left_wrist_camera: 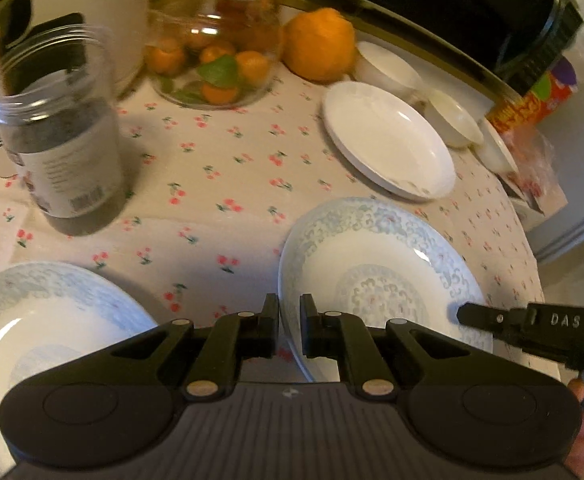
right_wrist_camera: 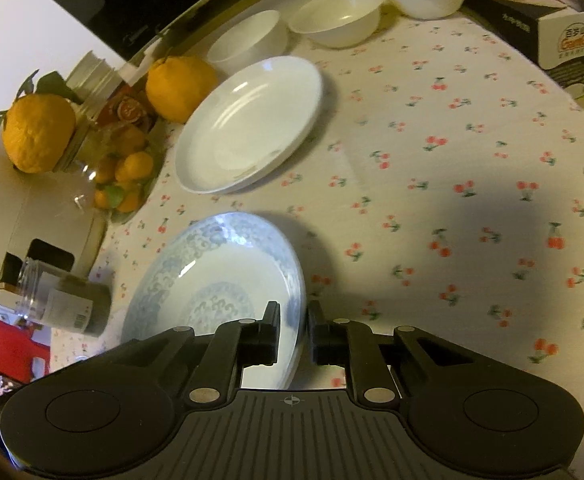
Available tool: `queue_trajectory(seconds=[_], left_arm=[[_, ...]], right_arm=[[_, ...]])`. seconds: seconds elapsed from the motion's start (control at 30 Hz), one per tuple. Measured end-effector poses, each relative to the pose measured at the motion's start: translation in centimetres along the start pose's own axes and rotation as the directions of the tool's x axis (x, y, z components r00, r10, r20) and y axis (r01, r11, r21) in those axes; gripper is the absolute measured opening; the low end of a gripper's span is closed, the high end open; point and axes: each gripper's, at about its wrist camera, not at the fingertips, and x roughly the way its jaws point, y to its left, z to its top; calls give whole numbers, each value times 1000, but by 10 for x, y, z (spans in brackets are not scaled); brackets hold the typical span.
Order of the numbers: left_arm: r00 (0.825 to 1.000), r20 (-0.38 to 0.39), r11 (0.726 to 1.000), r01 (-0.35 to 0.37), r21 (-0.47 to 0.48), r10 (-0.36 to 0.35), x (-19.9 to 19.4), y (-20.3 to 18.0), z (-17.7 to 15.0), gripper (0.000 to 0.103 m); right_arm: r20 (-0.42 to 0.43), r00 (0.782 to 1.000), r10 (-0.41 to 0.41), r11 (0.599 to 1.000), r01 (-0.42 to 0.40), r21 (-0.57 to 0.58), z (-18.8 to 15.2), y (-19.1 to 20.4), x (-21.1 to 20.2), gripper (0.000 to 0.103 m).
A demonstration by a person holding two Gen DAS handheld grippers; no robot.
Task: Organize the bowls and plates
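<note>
While tilted, patterned plate (right_wrist_camera: 215, 280) rim between right hand-held gripper (right_wrist_camera: 294, 334) fingers.

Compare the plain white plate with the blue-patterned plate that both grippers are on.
The white plate is plain; the patterned plate has blue scrollwork on rim and centre. The white plate sits untouched, farther back by the bowls; the patterned plate has the right gripper and left gripper astride its rim. Both are round, shallow and empty.

A cherry-print tablecloth (right_wrist_camera: 452, 160) covers the table, warmly lit, with a dark appliance (left_wrist_camera: 432, 4) along its far edge.
</note>
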Motion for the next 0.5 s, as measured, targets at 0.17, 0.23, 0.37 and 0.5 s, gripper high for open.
queue_trajectory(seconds=[0.17, 0.23, 0.37, 0.5], left_arm=[[999, -23, 999, 30, 23, -29, 3, -11, -5, 9], [999, -29, 999, 37, 37, -36, 4, -16, -7, 9], [998, -49, 997, 45, 56, -43, 7, -24, -12, 9], [997, -75, 996, 35, 81, -29, 12, -28, -17, 9]], right_arm=[[11, 1000, -11, 1000, 11, 19, 2, -15, -10, 14], [17, 1000, -17, 999, 17, 27, 3, -21, -14, 14], [22, 999, -33, 999, 32, 39, 5, -30, -17, 14], [-6, 998, -65, 997, 66, 41, 5, -35, -11, 14]])
